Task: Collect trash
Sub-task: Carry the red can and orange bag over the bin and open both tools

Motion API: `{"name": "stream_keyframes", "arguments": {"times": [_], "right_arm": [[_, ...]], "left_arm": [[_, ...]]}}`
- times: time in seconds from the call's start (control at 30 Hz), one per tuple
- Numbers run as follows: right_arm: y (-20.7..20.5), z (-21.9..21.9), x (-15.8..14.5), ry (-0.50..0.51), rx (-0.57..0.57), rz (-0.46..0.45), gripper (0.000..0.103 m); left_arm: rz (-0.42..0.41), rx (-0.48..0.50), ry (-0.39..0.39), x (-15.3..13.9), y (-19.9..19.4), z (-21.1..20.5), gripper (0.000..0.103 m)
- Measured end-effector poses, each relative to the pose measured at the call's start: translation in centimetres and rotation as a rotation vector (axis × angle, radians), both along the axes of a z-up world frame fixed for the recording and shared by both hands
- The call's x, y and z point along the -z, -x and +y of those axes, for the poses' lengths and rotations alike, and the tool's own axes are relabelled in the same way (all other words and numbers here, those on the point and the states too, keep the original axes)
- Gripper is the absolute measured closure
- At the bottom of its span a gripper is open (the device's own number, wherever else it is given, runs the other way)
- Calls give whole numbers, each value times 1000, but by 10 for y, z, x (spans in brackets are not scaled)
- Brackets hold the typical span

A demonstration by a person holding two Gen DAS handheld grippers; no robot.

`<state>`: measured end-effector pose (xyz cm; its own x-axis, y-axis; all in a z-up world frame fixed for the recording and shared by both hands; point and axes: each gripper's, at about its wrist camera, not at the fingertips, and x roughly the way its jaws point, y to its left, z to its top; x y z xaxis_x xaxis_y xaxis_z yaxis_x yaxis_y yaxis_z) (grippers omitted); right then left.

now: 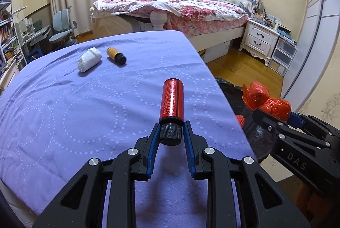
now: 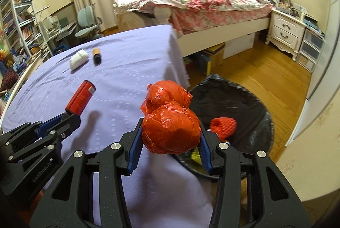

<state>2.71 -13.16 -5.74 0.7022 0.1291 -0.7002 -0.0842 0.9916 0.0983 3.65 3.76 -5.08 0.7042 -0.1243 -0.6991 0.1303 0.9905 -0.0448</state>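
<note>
Trash collection is midway, with both hands loaded. The left gripper [image 1: 170,132] has its jaws closed on the black cap of a red bottle [image 1: 171,100], which sticks out forward above the lavender cloth of the counter [image 1: 63,111]. The right gripper [image 2: 170,138] has its jaws squeezed on a crumpled orange plastic bag [image 2: 170,121], carried at the counter's right edge, close to the rim of the black-lined trash bin [image 2: 255,104] on the floor.

Already inside the bin lie a red foam net [image 2: 223,126] and something yellow-green that is mostly hidden behind the jaws. The step in hand looks like the drop-off: the next move likely calls for carrying the bag a little further right until it hangs over the bin's mouth, then parting the jaws; the bottle would have to follow across the counter edge.

Two things are left on the cloth at the far side: a white wad of tissue [image 1: 89,59] and, just beside it, an amber bottle with a dark cap [image 1: 116,55], lying on its side.

Beyond the counter stand a bed [image 1: 191,9] with a floral quilt and tufted white headboard, a white nightstand [image 1: 261,41], cream curtains, a desk chair and bookshelves over a wooden floor.
</note>
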Motion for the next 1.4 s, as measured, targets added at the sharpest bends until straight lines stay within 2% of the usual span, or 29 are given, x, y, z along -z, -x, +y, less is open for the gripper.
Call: {"name": "stream_keyframes", "arguments": {"times": [0.63,1.4], "right_arm": [[-20,-69,0,20,157,-24,58],[-35,-94,5,9,201,-30,58]], "left_arm": [[-28,122,-20,-4,-32,-71,78],[-14,128,-53,3,-59,-103,78]]}}
